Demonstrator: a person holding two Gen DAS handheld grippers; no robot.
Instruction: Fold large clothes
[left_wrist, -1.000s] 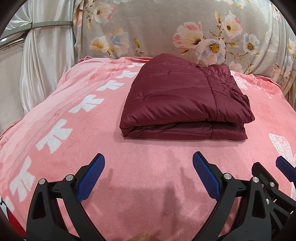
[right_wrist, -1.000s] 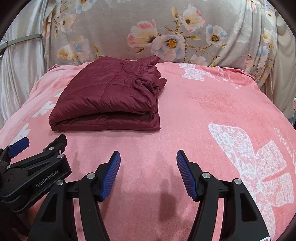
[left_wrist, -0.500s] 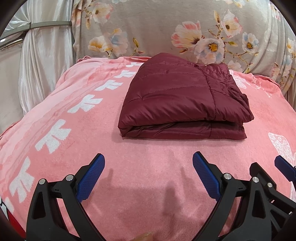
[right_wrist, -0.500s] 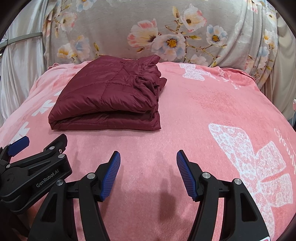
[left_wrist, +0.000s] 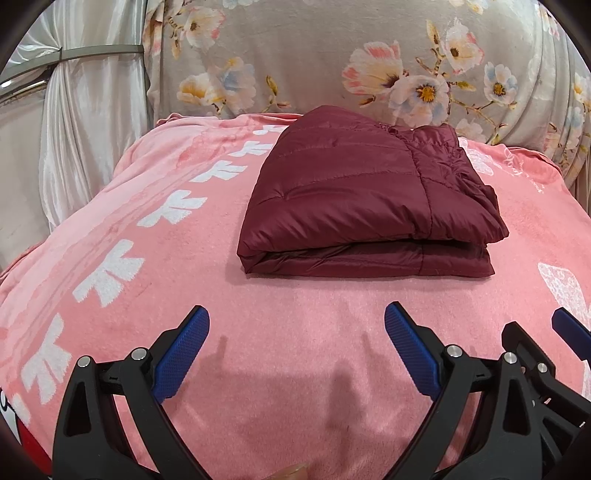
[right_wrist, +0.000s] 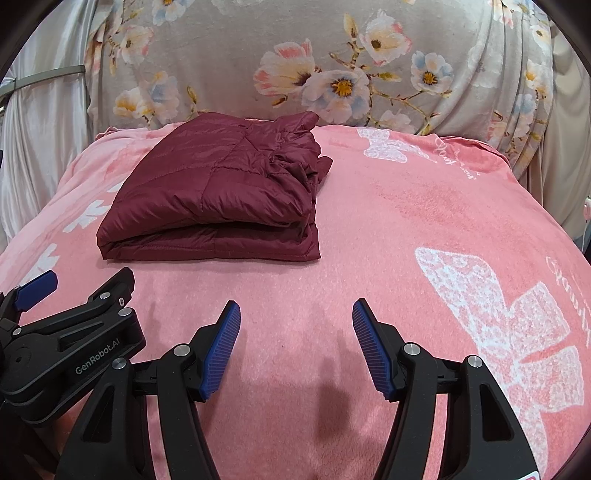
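A dark red quilted jacket (left_wrist: 369, 199) lies folded into a compact rectangle on the pink blanket (left_wrist: 288, 332); it also shows in the right wrist view (right_wrist: 218, 195), left of centre. My left gripper (left_wrist: 295, 332) is open and empty, held over the blanket just in front of the jacket's near edge. My right gripper (right_wrist: 295, 328) is open and empty, in front of and to the right of the jacket. The two grippers are side by side: the right one shows at the left view's right edge (left_wrist: 535, 354), the left one at the right view's left edge (right_wrist: 70, 321).
The pink blanket (right_wrist: 424, 221) with white butterfly prints covers the whole surface. A grey floral cloth (left_wrist: 332, 55) hangs behind it. A pale satin curtain (left_wrist: 85, 122) hangs at the far left, beyond the blanket's edge.
Almost nothing has changed. Both grippers have stayed open and drifted very slightly; the folded jacket lies as before.
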